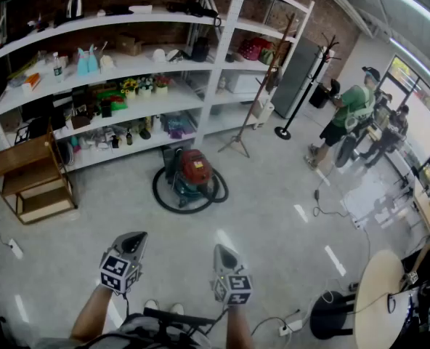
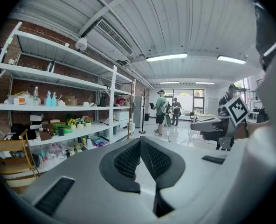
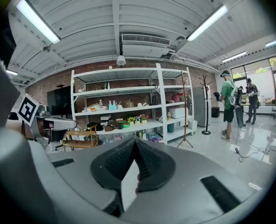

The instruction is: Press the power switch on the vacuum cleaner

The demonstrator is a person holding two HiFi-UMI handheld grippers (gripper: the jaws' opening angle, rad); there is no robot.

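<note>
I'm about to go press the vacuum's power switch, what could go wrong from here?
The black hose loops on the floor round the vacuum cleaner; a foot could catch it on approach.
The left tool and right tool are shut and far from it, and the switch can't be made out from here, so the press might miss.

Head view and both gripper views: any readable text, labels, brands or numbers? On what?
No text reads in any view.
On the vacuum cleaner: a pale patch on the red top, too small to read.
On the shelf goods: packaging too blurred to read.
On the left marker cube and right marker cube: square patterns only, no letters or digits.
</note>
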